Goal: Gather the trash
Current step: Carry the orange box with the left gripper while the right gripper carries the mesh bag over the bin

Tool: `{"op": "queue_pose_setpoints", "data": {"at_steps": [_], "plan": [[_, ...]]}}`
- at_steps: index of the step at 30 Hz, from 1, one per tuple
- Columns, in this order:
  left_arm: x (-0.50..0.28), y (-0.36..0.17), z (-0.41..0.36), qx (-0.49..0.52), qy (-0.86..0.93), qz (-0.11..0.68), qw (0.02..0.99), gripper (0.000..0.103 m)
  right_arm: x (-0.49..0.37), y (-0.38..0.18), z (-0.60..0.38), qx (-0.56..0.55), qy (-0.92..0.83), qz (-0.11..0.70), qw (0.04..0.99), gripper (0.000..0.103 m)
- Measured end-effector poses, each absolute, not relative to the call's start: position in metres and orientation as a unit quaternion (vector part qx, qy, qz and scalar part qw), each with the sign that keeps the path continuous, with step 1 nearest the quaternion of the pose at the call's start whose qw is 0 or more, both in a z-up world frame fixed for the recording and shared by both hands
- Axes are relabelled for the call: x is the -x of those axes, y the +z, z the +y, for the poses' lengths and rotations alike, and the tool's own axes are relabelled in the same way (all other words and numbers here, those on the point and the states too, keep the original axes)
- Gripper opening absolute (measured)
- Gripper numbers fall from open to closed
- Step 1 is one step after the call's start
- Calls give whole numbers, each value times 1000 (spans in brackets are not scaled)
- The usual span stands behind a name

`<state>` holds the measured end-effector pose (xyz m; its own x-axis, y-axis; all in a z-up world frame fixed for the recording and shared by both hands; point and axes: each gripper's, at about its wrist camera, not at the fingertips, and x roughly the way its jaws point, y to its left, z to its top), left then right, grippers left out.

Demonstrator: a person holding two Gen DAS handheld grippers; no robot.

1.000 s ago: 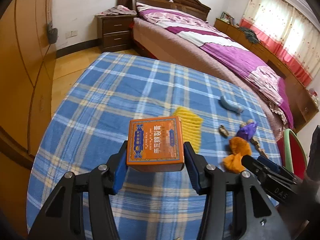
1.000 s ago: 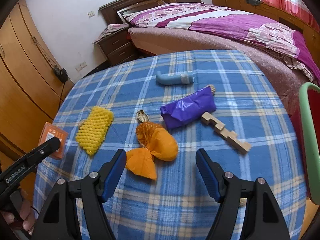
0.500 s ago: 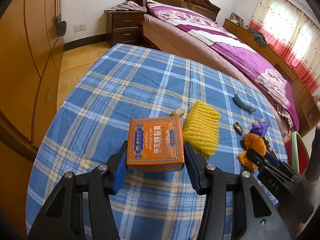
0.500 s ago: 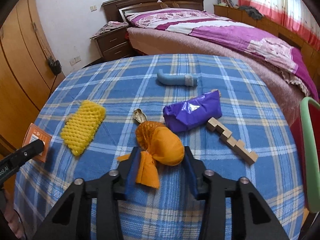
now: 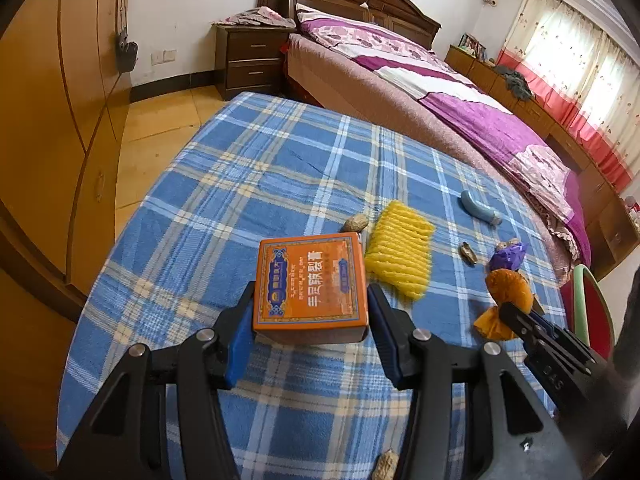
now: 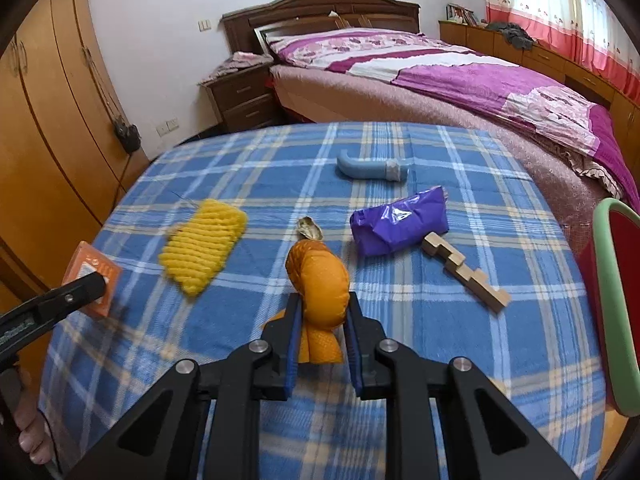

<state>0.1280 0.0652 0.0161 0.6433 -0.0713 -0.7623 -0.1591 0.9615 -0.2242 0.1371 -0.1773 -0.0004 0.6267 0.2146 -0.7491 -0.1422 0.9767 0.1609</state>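
The right gripper has just been closing, and its blue pads are now pinching the orange mesh wrapper at its narrow twisted waist. The wrapper's long axis is running straight away from the jaws, so its puffed, crinkly head is bulging out ahead of the fingertips and its flared tail is hanging between them; whether it is resting on the cloth or already clear of it is hard to tell. The left gripper is clamping a rigid orange cardboard box by its two side faces, printed lid facing up, above the blue plaid tablecloth. Loose pieces are lying ahead on the cloth: a ribbed yellow foam fruit net nearer the left hand, a glossy crumpled purple bag and a stepped wooden block nearer the right, and a split peanut shell just beyond the wrapper. A smooth grey-blue curved handle is lying crosswise farther back. With both grippers full, carrying these loads to a bin probably comes next; no bin is clearly in view.
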Motion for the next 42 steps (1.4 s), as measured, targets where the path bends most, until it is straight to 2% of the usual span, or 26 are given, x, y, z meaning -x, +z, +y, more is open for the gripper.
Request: {"op": "queue_pose_setpoints", "data": {"at_steps": [19,42], "plan": [[-100,49,15,117,-48,403,907,53,-54,62,-242,-119,84,341,929,22],[-86,84,-79,70,-151,400,902,53,1,84,-333,-183,18,281,942,22]]}}
